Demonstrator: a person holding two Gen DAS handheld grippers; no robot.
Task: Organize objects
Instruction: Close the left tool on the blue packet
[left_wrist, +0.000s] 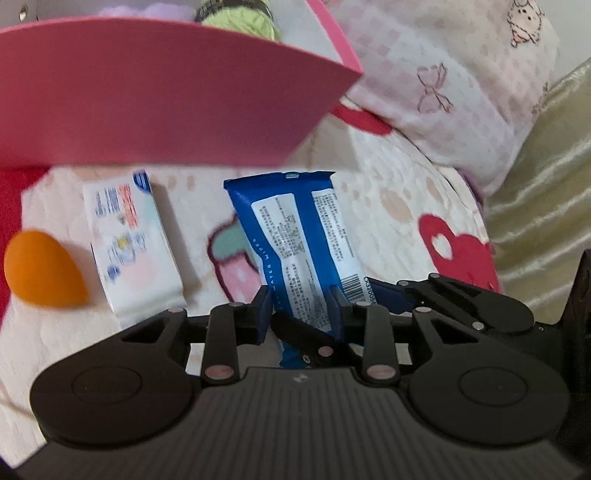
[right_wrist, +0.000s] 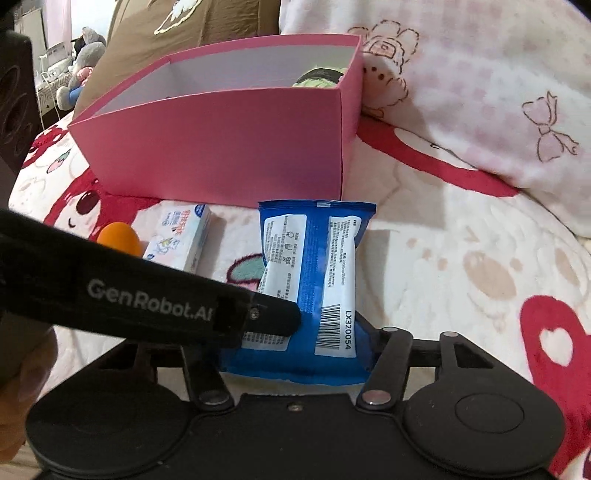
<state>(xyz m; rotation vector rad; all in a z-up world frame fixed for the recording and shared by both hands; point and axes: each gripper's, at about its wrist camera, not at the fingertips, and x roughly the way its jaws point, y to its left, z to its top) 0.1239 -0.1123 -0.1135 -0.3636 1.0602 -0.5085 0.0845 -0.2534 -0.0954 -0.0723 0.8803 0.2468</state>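
**Both tools on the wipes**

Left wrist: left tool (left_wrist: 301, 308) clamps the blue wipes pack (left_wrist: 295, 236) on the bed (left_wrist: 388, 206).

Right wrist: right tool (right_wrist: 295, 345) straddles it, grip unclear — lift together, clear the pink box (right_wrist: 221, 147) rim.

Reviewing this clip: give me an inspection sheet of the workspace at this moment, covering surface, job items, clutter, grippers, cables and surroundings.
Surface: quilted bed cover printed with red and pink cartoon figures.
Job's things: blue wipes pack lying label up in front of the pink box; white tissue pack and orange sponge beside it; green yarn ball inside the box.
Clutter: nothing seen.
Grippers: left gripper shut on the wipes pack's near end; right gripper straddling the same pack, whether its pads press cannot be told.
Cables: a thin white cord far off at the left of the right wrist view.
Surroundings: pink-patterned pillow, plush toys, brown cushion.
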